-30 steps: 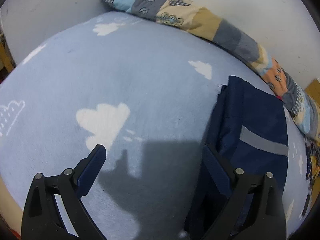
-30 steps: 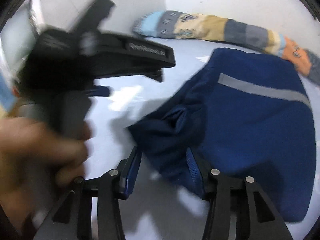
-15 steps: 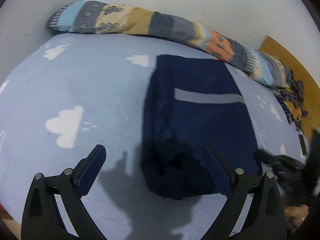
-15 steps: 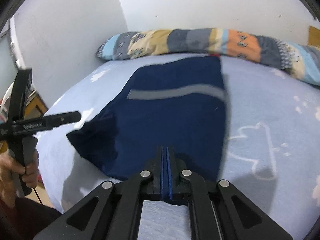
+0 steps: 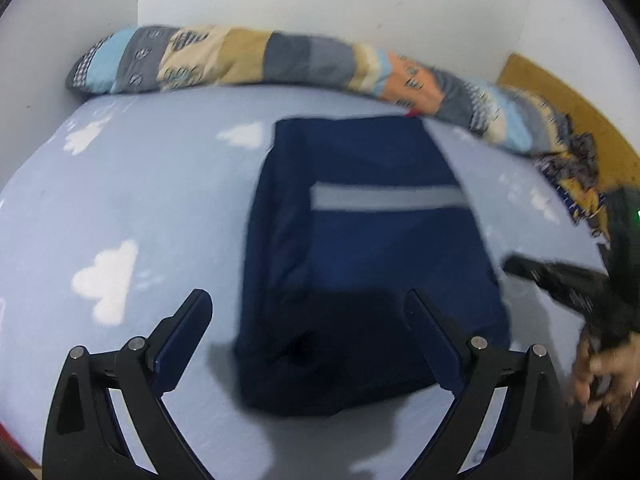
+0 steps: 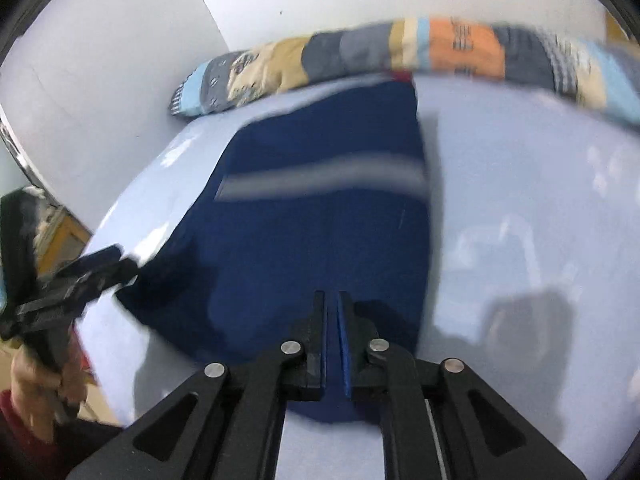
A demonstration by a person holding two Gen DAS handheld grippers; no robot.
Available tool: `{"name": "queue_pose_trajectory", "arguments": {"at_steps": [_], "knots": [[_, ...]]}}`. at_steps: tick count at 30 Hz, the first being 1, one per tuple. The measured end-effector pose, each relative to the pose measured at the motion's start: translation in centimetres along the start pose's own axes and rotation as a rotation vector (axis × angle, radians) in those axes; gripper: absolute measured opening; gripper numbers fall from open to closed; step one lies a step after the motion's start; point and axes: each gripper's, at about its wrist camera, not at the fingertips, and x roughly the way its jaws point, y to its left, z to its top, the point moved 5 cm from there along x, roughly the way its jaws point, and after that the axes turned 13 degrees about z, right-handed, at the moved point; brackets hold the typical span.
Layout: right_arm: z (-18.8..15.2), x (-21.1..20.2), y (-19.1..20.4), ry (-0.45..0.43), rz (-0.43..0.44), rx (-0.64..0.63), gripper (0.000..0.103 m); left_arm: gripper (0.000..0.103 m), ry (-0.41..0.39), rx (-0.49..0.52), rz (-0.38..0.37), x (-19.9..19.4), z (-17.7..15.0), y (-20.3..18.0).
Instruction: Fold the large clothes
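A navy garment (image 5: 372, 256) with a grey stripe lies folded in a rectangle on the light blue cloud-print bed (image 5: 140, 200). It also shows in the right wrist view (image 6: 320, 232). My left gripper (image 5: 308, 340) is open and empty, held above the garment's near edge. My right gripper (image 6: 332, 300) is shut with nothing between its fingers, above the garment's near edge. The right gripper body shows at the right of the left wrist view (image 5: 568, 284); the left gripper body shows at the left of the right wrist view (image 6: 72, 284).
A long patchwork bolster (image 5: 304, 64) lies along the white wall at the far side of the bed, also in the right wrist view (image 6: 400, 52). A patterned cloth heap (image 5: 576, 168) and a wooden board (image 5: 568, 96) sit at the far right.
My right gripper has let go of the garment's corner and shut. Both grippers have drawn back. The left view has swung right until the garment lies centred before it.
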Motion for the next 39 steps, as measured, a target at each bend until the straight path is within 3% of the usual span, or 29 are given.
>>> {"name": "queue_pose_trajectory", "arguments": {"at_steps": [4,9,10,12,15,17,18,19,22,24,27,29,31,34,36,39], "knots": [[7.0,1.7,-1.0,-0.022,-0.053,-0.045,0.009,0.097,0.003,0.037,-0.055,0.9,0.0,-2.8],[13.7,6.0,-4.2,-0.018,-0.099,-0.004,0.009,0.097,0.146,0.067,0.092,5.8,-2.1,-2.3],[14.6,7.3,-5.2,-0.008,-0.098,0.024,0.009,0.099,0.217,0.052,0.119,7.3,-2.9,-1.5],[15.6,10.7,-6.9,0.064,-0.103,0.066,0.006,0.103,0.284,-0.043,0.063,8.5,-3.4,-0.2],[14.2,14.7,-9.3,0.233,-0.145,0.126,0.000,0.103,0.319,-0.081,0.037,8.7,-3.2,0.7],[14.3,14.6,-9.3,0.222,-0.170,0.156,0.000,0.103,0.303,-0.108,0.078,8.1,-2.4,1.7],[14.9,13.8,-8.2,0.191,-0.189,0.132,0.009,0.103,0.280,-0.107,0.088,7.6,-2.0,1.9],[15.5,13.3,-6.8,0.166,-0.186,0.088,0.010,0.103,0.238,-0.111,0.110,6.8,-1.3,2.3],[16.7,13.5,-1.7,0.111,-0.093,-0.024,0.010,0.103,0.097,-0.121,0.135,4.5,1.1,2.5],[16.9,15.1,1.8,0.114,0.037,-0.066,0.010,0.103,0.065,-0.141,0.111,4.1,1.6,2.4],[16.0,18.7,4.7,0.195,0.126,-0.093,0.008,0.103,0.099,-0.146,0.071,5.4,1.5,1.8],[14.8,21.6,4.6,0.270,0.074,-0.123,0.006,0.103,0.146,-0.140,0.109,6.9,1.1,2.0],[13.7,22.9,3.6,0.325,0.055,-0.123,0.006,0.103,0.248,-0.101,0.146,9.2,0.6,1.1],[14.5,20.4,2.4,0.288,0.091,-0.060,0.008,0.103,0.250,-0.154,0.102,9.3,1.5,1.2],[15.0,16.2,1.9,0.217,0.166,-0.031,0.010,0.103,0.170,-0.143,0.098,7.6,3.1,0.8],[14.8,10.7,-0.2,0.162,0.069,-0.070,0.017,0.103,0.079,-0.119,0.092,5.8,4.4,-0.3]]}}
